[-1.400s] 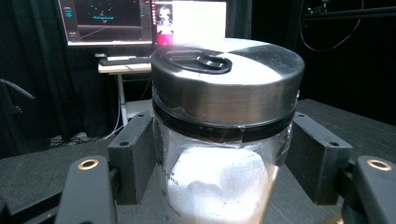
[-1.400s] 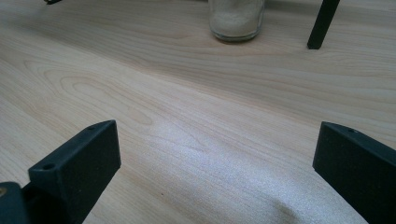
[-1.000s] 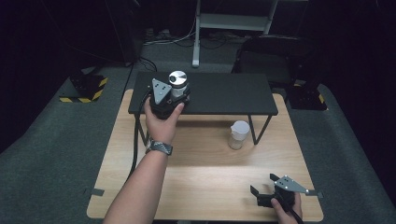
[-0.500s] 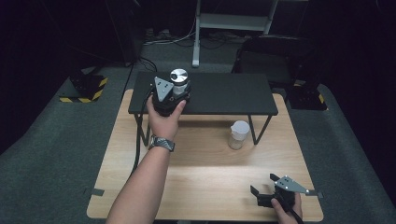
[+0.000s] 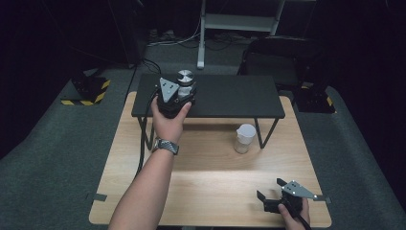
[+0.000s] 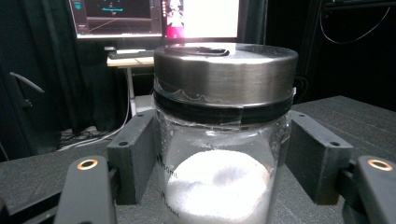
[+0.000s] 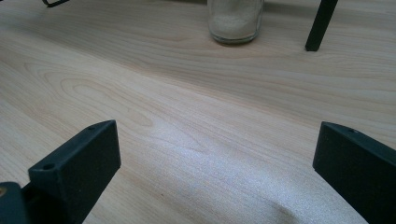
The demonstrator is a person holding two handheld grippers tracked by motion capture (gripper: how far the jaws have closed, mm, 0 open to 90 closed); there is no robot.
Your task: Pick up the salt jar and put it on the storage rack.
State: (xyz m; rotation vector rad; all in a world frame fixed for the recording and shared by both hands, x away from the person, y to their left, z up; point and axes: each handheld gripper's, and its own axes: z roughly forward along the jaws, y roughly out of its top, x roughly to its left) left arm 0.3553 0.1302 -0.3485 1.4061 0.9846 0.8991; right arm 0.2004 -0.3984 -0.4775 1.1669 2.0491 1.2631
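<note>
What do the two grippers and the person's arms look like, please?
Both grippers, left gripper and right gripper, are black with blocky rectangular jaws and a grey three-cornered plate on top. Brass-coloured rings sit at the jaw bases. A black cable trails from the left one. The left wrist wears a watch; forearms are unsleeved.

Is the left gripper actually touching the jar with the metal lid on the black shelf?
Touching. In the left gripper view, both pads of the left gripper press flush against the glass sides of the jar, no gap either side.
</note>
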